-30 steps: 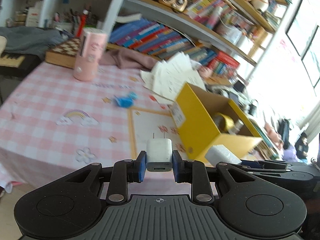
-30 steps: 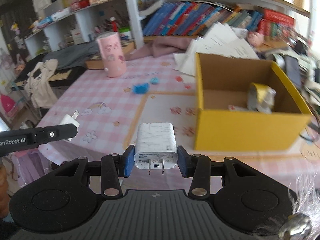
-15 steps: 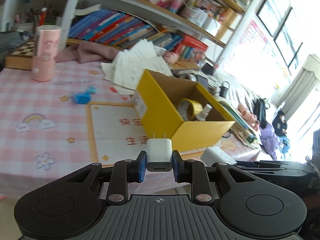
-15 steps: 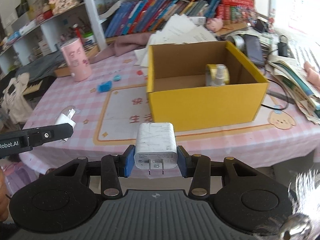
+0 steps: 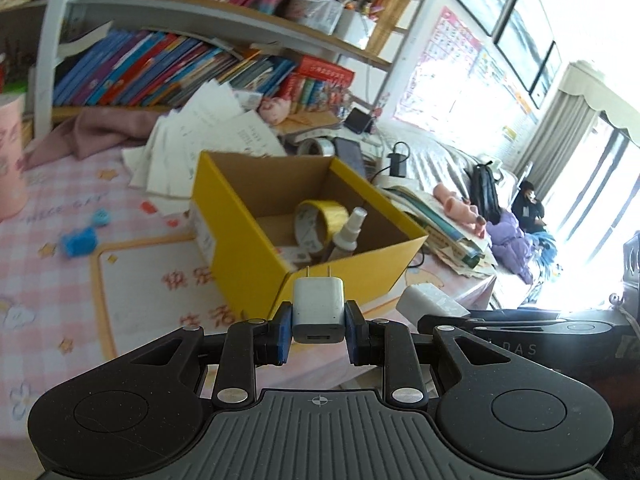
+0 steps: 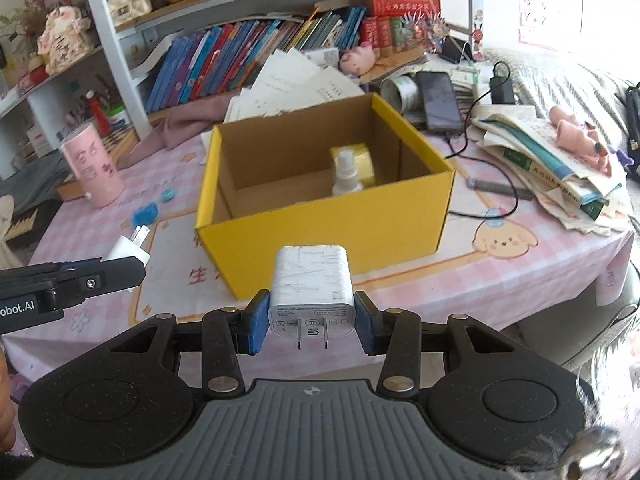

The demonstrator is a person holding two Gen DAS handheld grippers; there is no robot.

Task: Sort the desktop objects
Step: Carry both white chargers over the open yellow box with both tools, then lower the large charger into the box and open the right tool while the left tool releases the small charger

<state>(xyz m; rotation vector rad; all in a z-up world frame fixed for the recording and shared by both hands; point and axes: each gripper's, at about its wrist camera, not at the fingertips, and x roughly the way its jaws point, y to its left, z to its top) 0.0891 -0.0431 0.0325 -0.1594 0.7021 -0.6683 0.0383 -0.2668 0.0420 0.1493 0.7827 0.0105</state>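
My left gripper (image 5: 318, 330) is shut on a small white charger plug (image 5: 318, 306), prongs pointing forward. My right gripper (image 6: 312, 322) is shut on a larger white charger block (image 6: 311, 284), prongs toward the camera. Both are held in front of an open yellow cardboard box (image 6: 320, 248) on the pink checked tablecloth (image 6: 520, 276). Inside the box are a yellow tape roll (image 5: 318, 220) and a small white spray bottle (image 6: 346, 172). The left gripper and its plug show at the left of the right wrist view (image 6: 128, 248); the right gripper's block shows in the left wrist view (image 5: 432, 304).
A pink cylindrical holder (image 6: 92, 172) stands at the far left. Small blue items (image 6: 146, 213) lie left of the box. Loose papers (image 6: 296, 84) and a bookshelf (image 6: 248, 60) sit behind the box. Books, a phone (image 6: 440, 100) and cables lie to its right.
Both grippers have moved nearer to the yellow box and higher, so its inside shows more fully. Both keep hold of their chargers.
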